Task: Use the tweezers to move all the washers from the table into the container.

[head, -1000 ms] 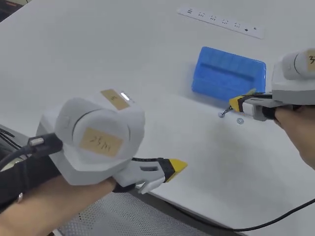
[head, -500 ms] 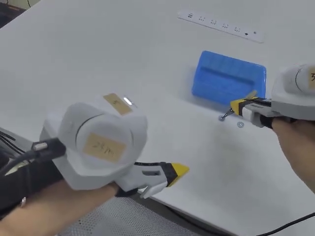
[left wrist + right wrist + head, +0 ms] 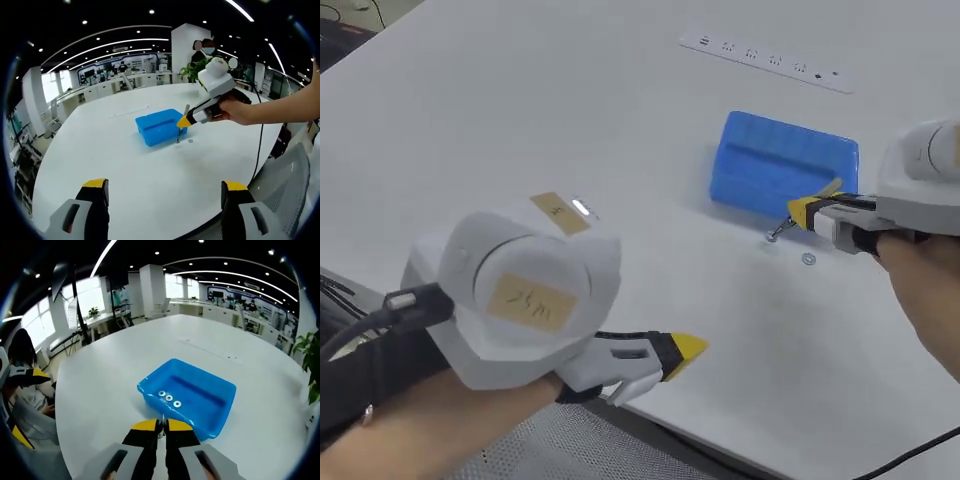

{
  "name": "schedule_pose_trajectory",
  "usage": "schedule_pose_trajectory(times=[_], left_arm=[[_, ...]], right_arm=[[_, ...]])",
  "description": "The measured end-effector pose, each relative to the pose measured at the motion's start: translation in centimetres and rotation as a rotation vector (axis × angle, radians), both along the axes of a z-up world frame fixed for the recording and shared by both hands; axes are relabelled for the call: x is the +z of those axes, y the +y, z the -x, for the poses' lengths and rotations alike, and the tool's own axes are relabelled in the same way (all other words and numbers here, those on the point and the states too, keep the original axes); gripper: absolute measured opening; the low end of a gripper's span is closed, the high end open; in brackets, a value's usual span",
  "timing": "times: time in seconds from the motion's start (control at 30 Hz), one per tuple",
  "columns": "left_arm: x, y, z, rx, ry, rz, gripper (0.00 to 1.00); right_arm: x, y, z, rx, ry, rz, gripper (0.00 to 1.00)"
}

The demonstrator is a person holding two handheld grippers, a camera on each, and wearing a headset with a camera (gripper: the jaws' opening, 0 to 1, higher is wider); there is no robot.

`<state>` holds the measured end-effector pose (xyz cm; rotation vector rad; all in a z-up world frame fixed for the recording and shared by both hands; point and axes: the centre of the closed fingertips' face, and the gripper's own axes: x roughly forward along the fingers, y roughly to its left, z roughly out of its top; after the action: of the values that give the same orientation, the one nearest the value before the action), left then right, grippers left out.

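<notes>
The blue container (image 3: 783, 165) stands on the white table (image 3: 520, 120); in the right gripper view the container (image 3: 200, 400) holds three washers (image 3: 169, 398) in a row. My right gripper (image 3: 807, 212) (image 3: 162, 426) is shut on thin metal tweezers (image 3: 778, 229), just in front of the container's near wall. The tweezers' tip hovers low over the table; whether it holds a washer I cannot tell. One washer (image 3: 808, 260) (image 3: 190, 141) lies on the table right of the tip. My left gripper (image 3: 670, 355) (image 3: 162, 187) stands open over the table's near edge, far from the container.
A white power strip (image 3: 765, 60) lies behind the container. A black cable (image 3: 880, 450) runs along the near right edge. A mesh chair seat (image 3: 550, 440) sits below the table's front edge.
The head camera has shifted a little. The right gripper with the tweezers has crept slightly toward the container, away from the loose washer. The left gripper has hardly moved.
</notes>
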<state>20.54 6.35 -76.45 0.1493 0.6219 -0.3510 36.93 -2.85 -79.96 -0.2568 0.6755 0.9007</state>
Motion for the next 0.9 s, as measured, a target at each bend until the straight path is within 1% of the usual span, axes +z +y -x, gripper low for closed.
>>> schedule_pose_trajectory(times=[0.13, 0.27, 0.43, 0.5, 0.6, 0.63, 0.7, 0.77, 0.9], left_arm=[[0.0, 0.0, 0.0, -0.003, -0.001, -0.005, 0.95], [-0.1, 0.0, 0.1, -0.005, -0.001, -0.004, 0.95], [-0.1, -0.1, 0.3, -0.006, 0.001, -0.003, 0.95], [-0.1, -0.2, 0.2, -0.007, 0.0, 0.0, 0.95], [-0.1, -0.2, 0.2, -0.007, 0.0, 0.002, 0.95], [-0.1, -0.2, 0.2, -0.007, 0.001, 0.0, 0.95], [-0.2, -0.2, 0.1, -0.006, 0.002, -0.001, 0.95], [-0.2, -0.2, 0.1, -0.004, 0.005, 0.004, 0.95], [-0.5, -0.2, 0.1, -0.007, 0.014, 0.002, 0.95]], right_arm=[[1.5, 0.1, -0.3, 0.008, -0.024, -0.014, 0.01], [2.6, 0.2, -0.8, 0.005, -0.045, -0.028, 0.01], [4.2, 0.4, -2.1, -0.018, -0.086, -0.051, 0.01], [4.5, 0.6, -2.5, -0.02, -0.095, -0.052, 0.01], [4.6, 0.6, -3.4, -0.016, -0.129, -0.021, 0.01], [4.6, 0.7, -3.6, -0.016, -0.131, -0.019, 0.01], [4.5, 0.7, -4.1, -0.02, -0.13, -0.018, 0.01], [4.0, 0.7, -4.6, -0.023, -0.121, -0.01, 0.01], [2.4, 0.5, -5.4, -0.024, -0.099, 0.022, 0.01]])
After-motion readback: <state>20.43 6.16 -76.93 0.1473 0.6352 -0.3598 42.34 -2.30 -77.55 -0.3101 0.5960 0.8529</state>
